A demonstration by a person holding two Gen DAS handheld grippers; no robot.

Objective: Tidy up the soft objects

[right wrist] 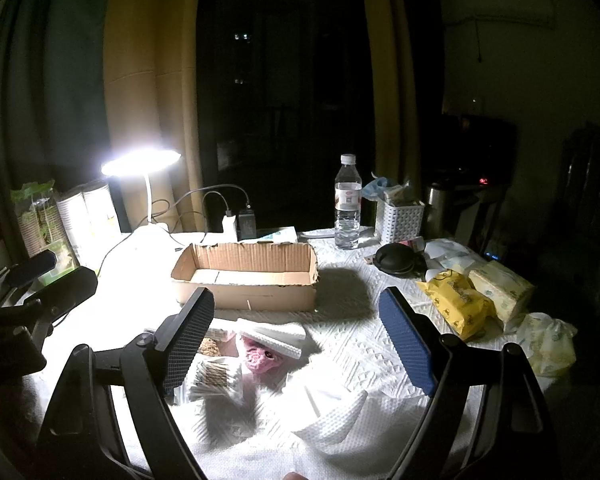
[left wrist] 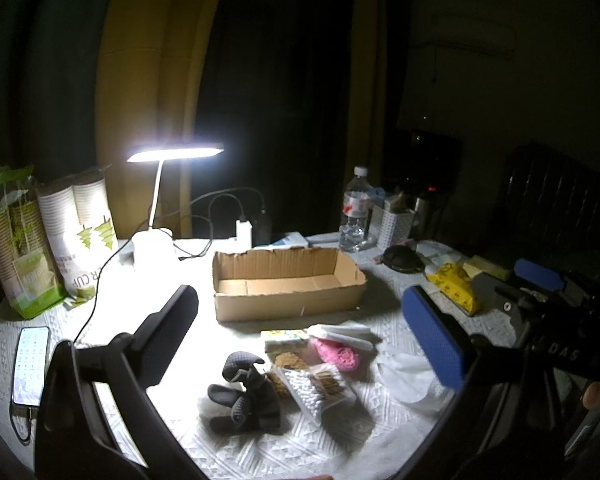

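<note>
Nothing has gone into the box [left wrist: 288,284] yet, so by my reading the sorting is barely begun — its cardboard floor shows bare in both views. The soft things lie in a loose heap on the white cloth [left wrist: 260,452] just in front of it: a dark grey sock [left wrist: 246,388] nearest the left gripper [left wrist: 300,332], a pink knitted piece [left wrist: 337,354] beyond it, a rolled white towel [right wrist: 274,336] against the pink piece, and a crumpled tissue [right wrist: 332,412] lying under the right gripper [right wrist: 296,336]. Mixed in are harder items, a clear case of cotton swabs [left wrist: 312,390] and a small printed packet [left wrist: 284,338], which I judge would need leaving out. Both grippers hang above the heap with jaws spread wide and nothing between them; neither touches any item. Off to the right, well apart from the heap, sit a yellow pack [right wrist: 458,306] and a tissue pack [right wrist: 500,288], and whether these count as part of the job I cannot tell. What is left, then, is every pick — sock, pink piece, towel, tissue — each to be lifted into the box, with the lamp [left wrist: 176,152] glare washing out the near left of the cloth
</note>
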